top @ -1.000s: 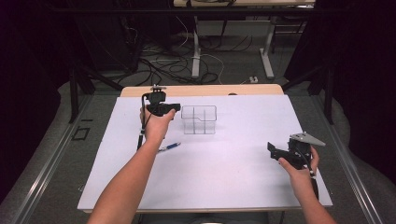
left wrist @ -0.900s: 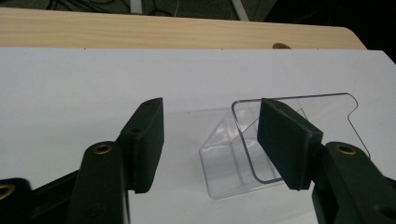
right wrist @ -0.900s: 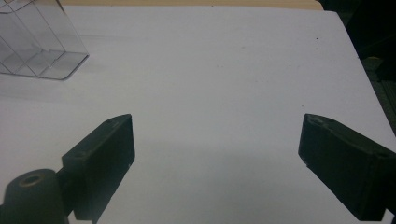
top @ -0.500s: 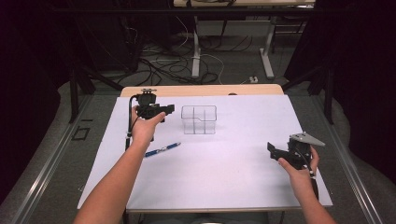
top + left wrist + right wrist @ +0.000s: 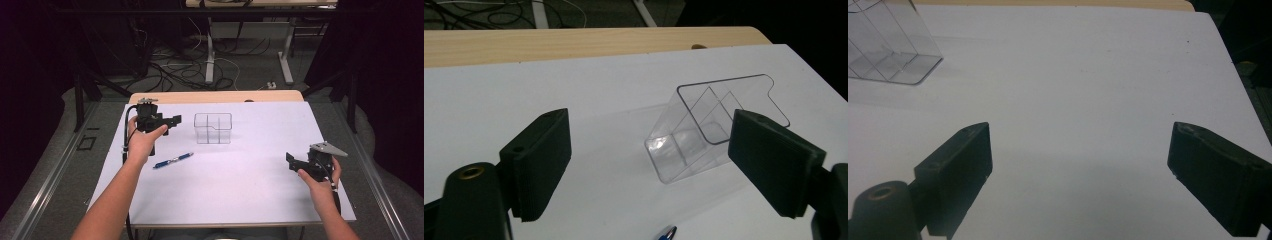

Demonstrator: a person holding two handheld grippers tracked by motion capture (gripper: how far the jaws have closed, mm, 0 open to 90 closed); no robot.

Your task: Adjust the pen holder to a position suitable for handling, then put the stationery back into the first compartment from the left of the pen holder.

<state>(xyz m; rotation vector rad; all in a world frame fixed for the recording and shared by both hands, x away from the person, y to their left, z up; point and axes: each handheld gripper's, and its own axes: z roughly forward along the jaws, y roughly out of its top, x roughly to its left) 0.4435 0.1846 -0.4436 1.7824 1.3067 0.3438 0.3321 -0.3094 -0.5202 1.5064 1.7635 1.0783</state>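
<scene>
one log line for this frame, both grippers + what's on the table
left gripper: open, jaws just opening, empty | right gripper: open, empty | clear organizer: upright, untouched | blue pen: flat on white sheet

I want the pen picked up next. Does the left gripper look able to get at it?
Probably yes: the left gripper is open with nothing between its pads, and the pen lies alone on the white sheet just below it.

Pen [image 5: 173, 160] btwn left gripper [image 5: 175, 120], organizer [image 5: 213, 128]
</scene>
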